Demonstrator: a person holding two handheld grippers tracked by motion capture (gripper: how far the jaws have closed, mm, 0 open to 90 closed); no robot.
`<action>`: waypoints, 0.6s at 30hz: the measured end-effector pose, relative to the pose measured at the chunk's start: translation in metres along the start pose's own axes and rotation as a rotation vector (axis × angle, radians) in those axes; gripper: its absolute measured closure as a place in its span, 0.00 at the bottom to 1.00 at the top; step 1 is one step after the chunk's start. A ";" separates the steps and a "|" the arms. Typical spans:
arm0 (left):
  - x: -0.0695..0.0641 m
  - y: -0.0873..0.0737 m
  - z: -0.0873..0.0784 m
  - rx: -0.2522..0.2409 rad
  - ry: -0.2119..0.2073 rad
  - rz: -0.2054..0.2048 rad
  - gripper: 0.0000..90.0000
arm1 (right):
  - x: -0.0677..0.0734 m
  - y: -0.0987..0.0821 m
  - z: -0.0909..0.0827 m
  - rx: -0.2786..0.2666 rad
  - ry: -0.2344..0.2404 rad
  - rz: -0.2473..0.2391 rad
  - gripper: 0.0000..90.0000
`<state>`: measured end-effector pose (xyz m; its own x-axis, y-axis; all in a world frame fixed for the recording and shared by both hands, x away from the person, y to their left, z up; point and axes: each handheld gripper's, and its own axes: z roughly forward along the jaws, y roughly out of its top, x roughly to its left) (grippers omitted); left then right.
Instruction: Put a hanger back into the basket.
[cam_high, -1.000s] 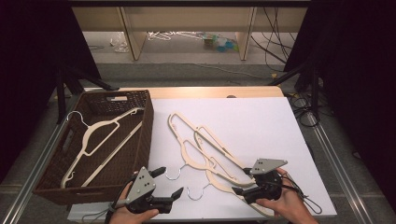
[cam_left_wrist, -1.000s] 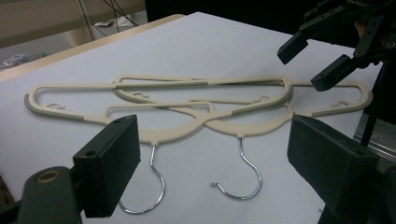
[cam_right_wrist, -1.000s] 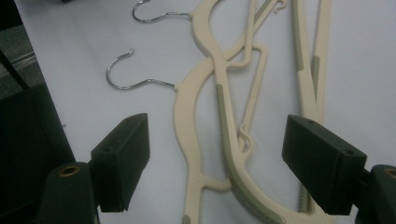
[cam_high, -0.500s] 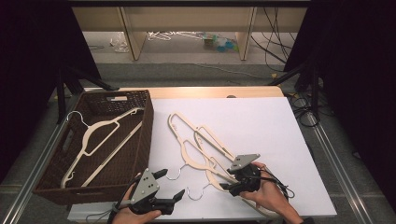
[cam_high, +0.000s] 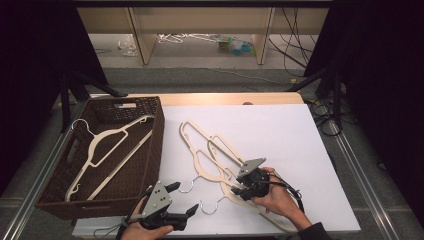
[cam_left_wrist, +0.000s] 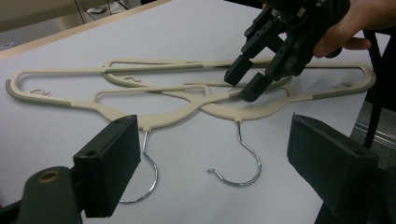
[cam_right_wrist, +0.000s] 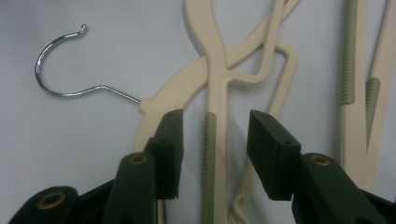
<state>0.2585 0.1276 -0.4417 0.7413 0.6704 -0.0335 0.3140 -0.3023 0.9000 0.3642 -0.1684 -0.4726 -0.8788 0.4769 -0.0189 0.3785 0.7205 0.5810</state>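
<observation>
Two cream plastic hangers (cam_high: 192, 135) with chrome hooks (cam_left_wrist: 243, 163) lie crossed on the white table. My right gripper (cam_high: 236, 190) is down over them and open, its jaws on either side of one hanger's arm (cam_right_wrist: 217, 84) near the neck, not closed on it. In the right gripper view the pads (cam_right_wrist: 170, 140) stand apart with that arm between them. My left gripper (cam_high: 182, 197) is open near the table's front edge, just short of the two hooks. The left gripper view has the right gripper (cam_left_wrist: 252, 77) beyond the hooks. A third cream hanger (cam_high: 107, 145) lies in the basket.
A dark wicker basket (cam_high: 155, 145) stands on the left, beside the white sheet (cam_high: 280, 135). A wooden table edge runs along the back. A metal rail borders the right side. Cables and clutter lie on the floor beyond.
My right gripper has moved left and forward from the table's front right onto the crossed hangers and now straddles one arm. The left gripper has barely shifted.
</observation>
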 end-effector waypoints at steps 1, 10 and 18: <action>0.001 0.000 0.000 -0.001 0.000 0.007 0.19 | -0.001 0.001 0.003 0.001 -0.002 0.000 0.66; 0.002 0.000 0.000 -0.002 0.005 0.000 0.19 | -0.002 0.006 0.006 0.044 0.022 -0.029 0.76; 0.003 0.000 0.000 -0.002 0.008 0.000 0.20 | 0.000 0.008 0.003 0.092 0.042 -0.023 0.85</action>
<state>0.2605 0.1296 -0.4422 0.7366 0.6757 -0.0298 0.3125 -0.3009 0.9010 0.3687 -0.1609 -0.4706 -0.8981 0.4398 0.0039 0.3817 0.7749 0.5038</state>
